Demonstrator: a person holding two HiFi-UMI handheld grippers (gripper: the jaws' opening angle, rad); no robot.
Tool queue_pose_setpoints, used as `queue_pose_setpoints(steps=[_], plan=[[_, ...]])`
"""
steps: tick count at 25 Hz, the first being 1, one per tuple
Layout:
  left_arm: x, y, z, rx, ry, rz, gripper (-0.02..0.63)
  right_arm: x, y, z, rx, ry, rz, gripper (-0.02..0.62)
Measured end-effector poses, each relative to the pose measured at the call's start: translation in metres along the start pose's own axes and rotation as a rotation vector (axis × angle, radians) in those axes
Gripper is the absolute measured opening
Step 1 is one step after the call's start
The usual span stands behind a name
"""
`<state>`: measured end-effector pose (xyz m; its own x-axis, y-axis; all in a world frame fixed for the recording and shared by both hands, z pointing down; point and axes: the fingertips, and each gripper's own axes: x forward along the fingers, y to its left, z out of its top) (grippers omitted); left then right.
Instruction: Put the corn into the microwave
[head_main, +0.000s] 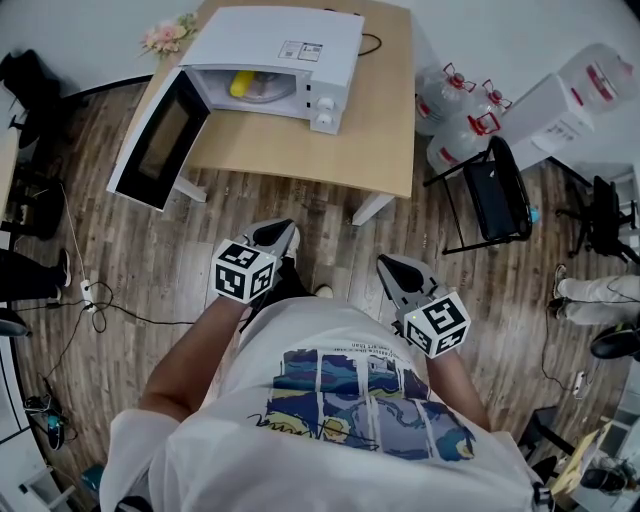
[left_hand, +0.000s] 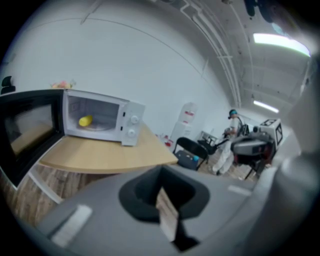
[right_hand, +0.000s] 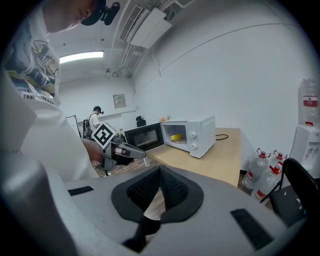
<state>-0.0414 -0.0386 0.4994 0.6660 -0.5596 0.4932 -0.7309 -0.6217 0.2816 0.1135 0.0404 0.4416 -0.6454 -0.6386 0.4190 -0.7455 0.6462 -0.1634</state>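
The corn (head_main: 242, 83) lies inside the microwave (head_main: 290, 45), toward the left of its chamber, so the main step looks done. The door (head_main: 160, 140) hangs wide open to the left. Shutting it may be all that is left, though the task sentence does not ask for it. The microwave stands on the far left part of the tabletop (head_main: 370, 140).

Both tools are held near the person's chest, well apart from the tabletop. The left tool (head_main: 283, 236) has its jaws pressed together with nothing between them. The right tool (head_main: 390, 264) is closed in the same way and is just as empty.

By count there are:
- one corn cob
- one microwave, with two knobs (head_main: 324, 110) on its right front
- one tabletop
- two tools

Around them are one bunch of flowers (head_main: 167, 36) at the tabletop's far left corner and one black chair (head_main: 495, 190) to the right. Two water bottles (head_main: 470, 125) stand on the floor beyond the chair, as far as I can count.
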Motion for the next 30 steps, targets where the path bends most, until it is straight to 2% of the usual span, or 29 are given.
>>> queue_pose_setpoints(steps=[20,30], plan=[[0.026,-0.002,-0.007,-0.003,0.044,0.006,0.008,-0.010,-0.022,-0.018,0.033,0.022,-0.024,0.009],[0.034,0.023,0.009,-0.008,0.035,0.035,0.008,0.007,-0.035,-0.008,0.032,0.028,-0.021,0.009]])
